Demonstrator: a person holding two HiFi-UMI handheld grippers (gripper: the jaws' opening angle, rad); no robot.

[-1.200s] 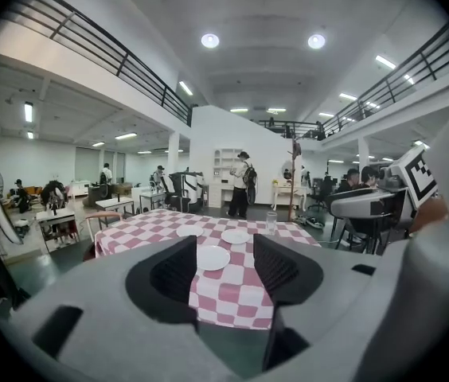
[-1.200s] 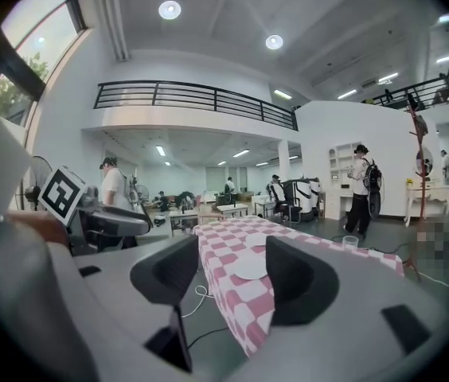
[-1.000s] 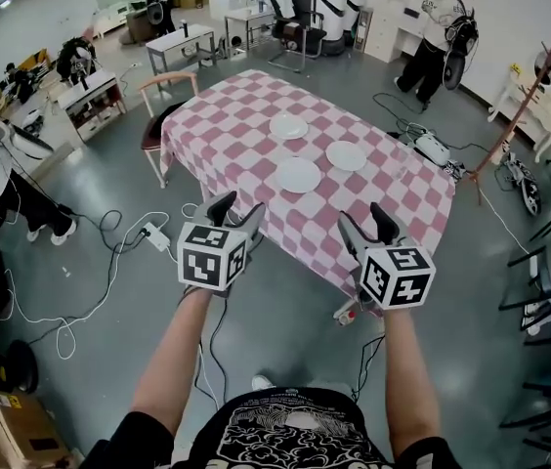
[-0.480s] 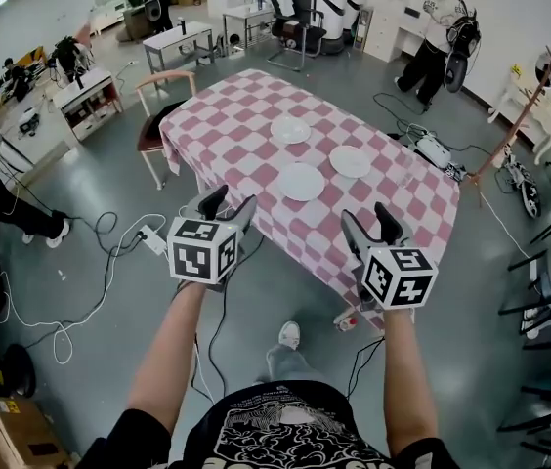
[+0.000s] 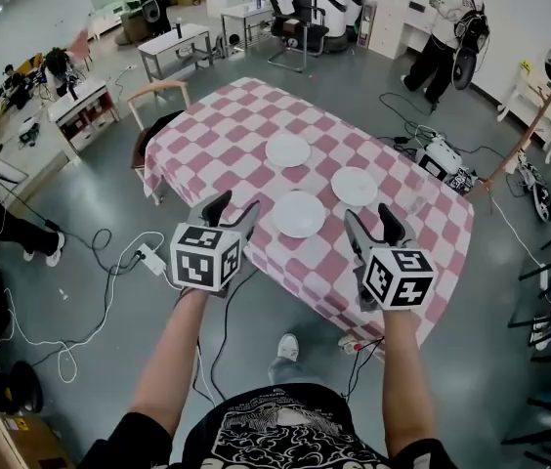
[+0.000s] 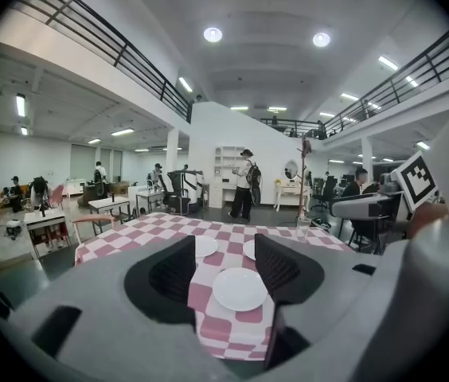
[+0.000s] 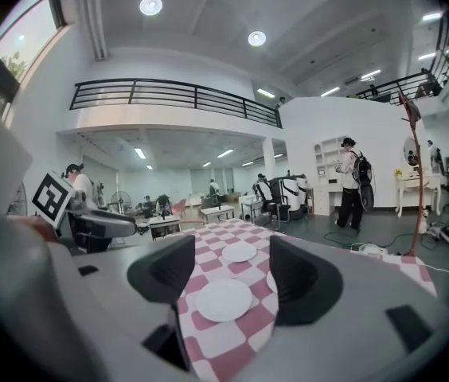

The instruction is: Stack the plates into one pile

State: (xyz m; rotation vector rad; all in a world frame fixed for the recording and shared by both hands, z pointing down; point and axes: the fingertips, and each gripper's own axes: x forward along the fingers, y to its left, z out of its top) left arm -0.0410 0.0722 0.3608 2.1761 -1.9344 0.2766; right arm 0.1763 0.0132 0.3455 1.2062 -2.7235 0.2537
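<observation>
Both of your grippers are empty and spread. The left gripper [image 5: 233, 215] and the right gripper [image 5: 373, 228] each show a clear gap between the pads, and in each gripper view that gap frames only tabletop and plates that lie well ahead. The three white plates lie flat and apart from one another on the pink-and-white checked table [image 5: 217, 135], so nothing is stacked yet. What matters for the next move is where the nearest plate [image 5: 298, 213] lies: forward of both hands and between them. It is off to the right of your left gripper's line and off to the left of your right gripper's line, with neither hand clearly closer. The left gripper view shows it almost centred between the jaws, so that hand looks a little better lined up. The right-hand plate [image 5: 355, 186] lies almost straight ahead of your right gripper and a little beyond it, so it is that hand's natural pick. The far plate [image 5: 287, 149] sits deeper on the table behind the nearest one, out of easy reach from here. The plates are round, so there is no long axis to match, but they lie flat on the cloth. You will likely need to bring a jaw in low at the near rim, not down from above. From the head view both grippers sit about at the table's near edge, and neither touches a plate.
</observation>
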